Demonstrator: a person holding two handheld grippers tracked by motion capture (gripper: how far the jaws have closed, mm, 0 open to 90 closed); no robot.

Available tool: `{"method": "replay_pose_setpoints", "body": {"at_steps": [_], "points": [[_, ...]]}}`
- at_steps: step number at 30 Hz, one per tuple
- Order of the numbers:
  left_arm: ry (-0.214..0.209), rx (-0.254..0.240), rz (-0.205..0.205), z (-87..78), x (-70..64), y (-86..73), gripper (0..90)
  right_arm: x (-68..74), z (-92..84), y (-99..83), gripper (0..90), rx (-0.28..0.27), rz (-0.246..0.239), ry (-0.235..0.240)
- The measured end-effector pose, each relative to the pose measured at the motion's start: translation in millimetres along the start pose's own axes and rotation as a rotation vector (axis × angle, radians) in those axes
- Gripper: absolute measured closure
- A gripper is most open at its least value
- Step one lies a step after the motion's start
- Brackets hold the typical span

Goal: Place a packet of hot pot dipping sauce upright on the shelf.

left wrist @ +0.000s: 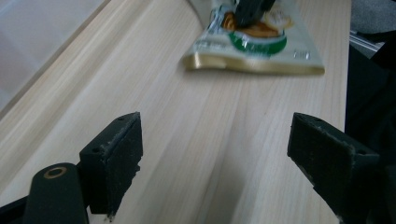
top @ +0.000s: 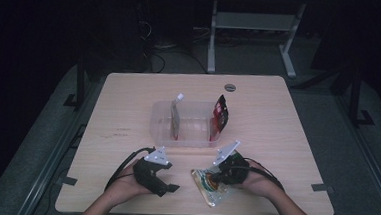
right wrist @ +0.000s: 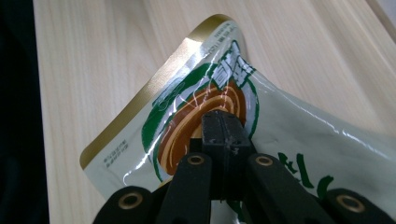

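Jaws of my right gripper [right wrist: 223, 122] pinched tight on the glossy white snack pouch with green and brown print and a gold edge [right wrist: 187, 107], gripping its middle so it lifts off the pale wooden surface [top: 128, 113] in one piece. Pouch sits near my edge, just short of the clear plastic bin [top: 162, 128], which already holds two packets upright. Left gripper [left wrist: 215, 158] jaws wide, holding nothing, parked beside, likely kept free

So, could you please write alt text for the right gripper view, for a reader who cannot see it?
The right gripper, black jaws closed together, pinches a glossy white food pouch with green and brown print and a gold edge. The pouch lies over a pale wooden table, its gold-edged end farthest from the camera.
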State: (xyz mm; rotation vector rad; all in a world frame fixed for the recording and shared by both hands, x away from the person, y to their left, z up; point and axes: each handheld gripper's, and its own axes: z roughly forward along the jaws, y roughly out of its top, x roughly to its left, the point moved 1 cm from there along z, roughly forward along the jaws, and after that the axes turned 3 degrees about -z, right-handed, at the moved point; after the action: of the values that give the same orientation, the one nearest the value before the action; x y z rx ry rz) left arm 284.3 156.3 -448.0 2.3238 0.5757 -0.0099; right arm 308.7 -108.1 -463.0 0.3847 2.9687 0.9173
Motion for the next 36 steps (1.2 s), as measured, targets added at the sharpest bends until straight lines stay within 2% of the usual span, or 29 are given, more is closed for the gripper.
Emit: {"method": "replay_pose_setpoints", "body": {"at_steps": [6, 9, 11, 14, 15, 16, 17, 19, 20, 22, 25, 28, 30, 36], "points": [[-0.009, -0.003, 0.008, 3.1, -1.8, 1.4, 17.9, 8.9, 9.5, 12.6, 90.0, -0.010, -0.028, 0.011], [-0.009, -0.010, 0.009, 1.9, -1.9, 2.1, 17.8, 10.0, 8.2, 13.7, 90.0, -0.014, -0.037, 0.002], [-0.005, -0.015, 0.007, 0.8, -1.4, 4.1, 17.9, 7.9, 1.6, 10.4, 90.0, -0.040, -0.011, 0.020], [-0.005, -0.038, -0.006, 1.8, -0.6, 9.1, 19.3, 3.7, -9.9, 3.1, 88.5, -0.056, 0.010, -0.006], [-0.010, -0.048, -0.012, 2.8, -0.1, 13.2, 19.4, 1.1, -14.3, -0.6, 84.8, -0.065, 0.018, -0.016], [-0.013, -0.050, -0.014, 3.5, 0.2, 15.9, 19.5, -1.5, -20.9, -5.3, 82.6, -0.076, 0.048, -0.030], [-0.014, -0.051, -0.003, 4.4, 0.9, 19.4, 19.5, -3.5, -24.7, -8.3, 81.1, -0.087, 0.060, -0.035], [-0.032, -0.062, -0.018, 9.5, -0.6, 25.2, 19.7, -6.3, -35.7, -16.0, 75.0, -0.113, 0.100, -0.042], [-0.043, -0.055, -0.012, 12.8, -1.2, 27.9, 20.4, -5.8, -41.4, -19.5, 72.1, -0.123, 0.143, -0.044], [-0.049, -0.045, -0.001, 21.3, -2.8, 33.1, 22.4, -6.6, -52.1, -29.5, 65.9, -0.147, 0.188, -0.062], [-0.055, -0.032, 0.009, 33.8, -5.2, 41.8, 23.1, -8.1, -61.9, -42.4, 56.5, -0.163, 0.225, -0.095], [-0.060, -0.032, 0.012, 46.6, -6.6, 50.6, 23.9, -11.2, -66.4, -49.7, 50.8, -0.166, 0.243, -0.132], [-0.066, -0.012, 0.017, 57.1, -7.4, 55.7, 25.4, -13.7, -67.4, -51.1, 47.6, -0.174, 0.251, -0.150], [-0.059, 0.027, 0.026, 81.0, -9.2, 59.7, 31.1, -16.7, -65.8, -55.3, 44.3, -0.181, 0.260, -0.166]]}}
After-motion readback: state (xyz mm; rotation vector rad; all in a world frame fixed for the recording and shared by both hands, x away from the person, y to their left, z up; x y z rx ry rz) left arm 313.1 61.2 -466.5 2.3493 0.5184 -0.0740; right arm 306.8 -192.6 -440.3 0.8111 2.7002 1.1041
